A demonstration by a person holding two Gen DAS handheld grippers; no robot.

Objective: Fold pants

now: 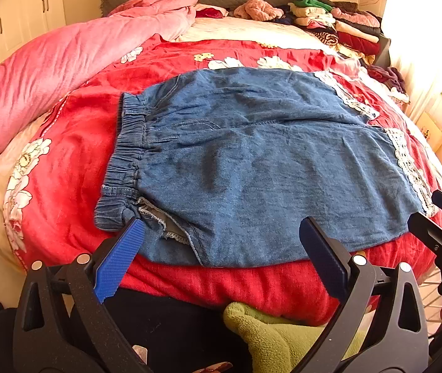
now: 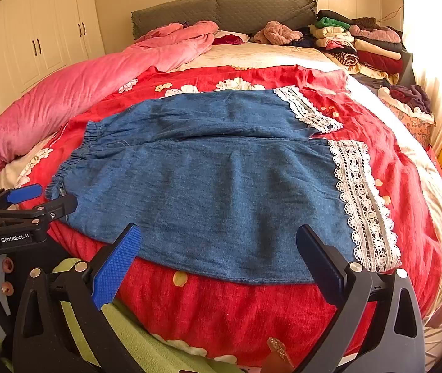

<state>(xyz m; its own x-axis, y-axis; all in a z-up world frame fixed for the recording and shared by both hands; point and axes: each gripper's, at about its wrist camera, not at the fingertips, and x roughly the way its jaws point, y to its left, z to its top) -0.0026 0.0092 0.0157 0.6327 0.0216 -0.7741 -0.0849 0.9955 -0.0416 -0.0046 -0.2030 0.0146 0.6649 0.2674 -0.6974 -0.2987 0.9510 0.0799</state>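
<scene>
Blue denim pants (image 1: 252, 161) with an elastic waistband on the left and white lace cuffs (image 2: 360, 199) on the right lie flat on the red floral blanket (image 1: 75, 143); they also show in the right wrist view (image 2: 208, 183). My left gripper (image 1: 221, 248) is open and empty, just above the near edge of the pants by the waistband end. My right gripper (image 2: 221, 258) is open and empty over the near edge toward the cuff end. Each gripper shows in the other's view: the right one at the right edge (image 1: 438, 217), the left one at the left edge (image 2: 40, 199).
A pink quilt (image 1: 50, 62) lies bunched along the far left of the bed. Stacks of folded clothes (image 1: 339, 21) sit at the back right by the grey headboard (image 2: 221, 9). White wardrobes (image 2: 34, 40) stand on the left. A green fleece (image 1: 270, 335) is below the left gripper.
</scene>
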